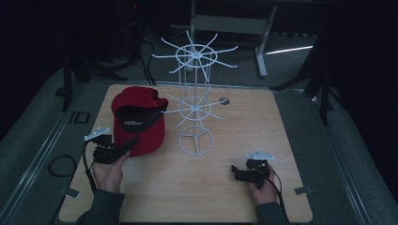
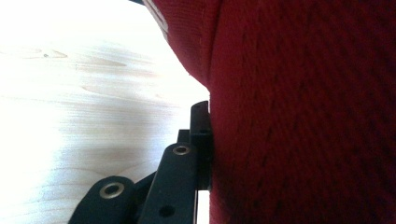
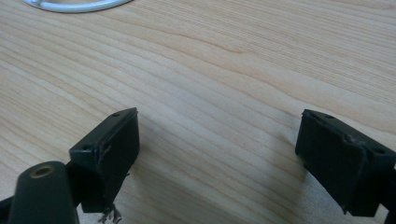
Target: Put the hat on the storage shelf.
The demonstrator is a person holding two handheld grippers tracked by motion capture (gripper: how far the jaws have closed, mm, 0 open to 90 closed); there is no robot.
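I am at the gripping step: my left gripper (image 1: 133, 142), at lower left of the high view, has its jaws clamped on the brim of the red cap (image 1: 139, 119), which lies left of the white wire rack (image 1: 196, 101). Next I judge lifting toward a hook. My right gripper (image 1: 237, 171) rests with jaws wide apart, empty, on the wooden table (image 1: 197, 187).

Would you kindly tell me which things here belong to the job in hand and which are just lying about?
In the job:
- red cap, its brim clamped by the left gripper
- white wire rack
- right gripper, open, idle

Lying about:
- round insert in the table
- black cable on the floor
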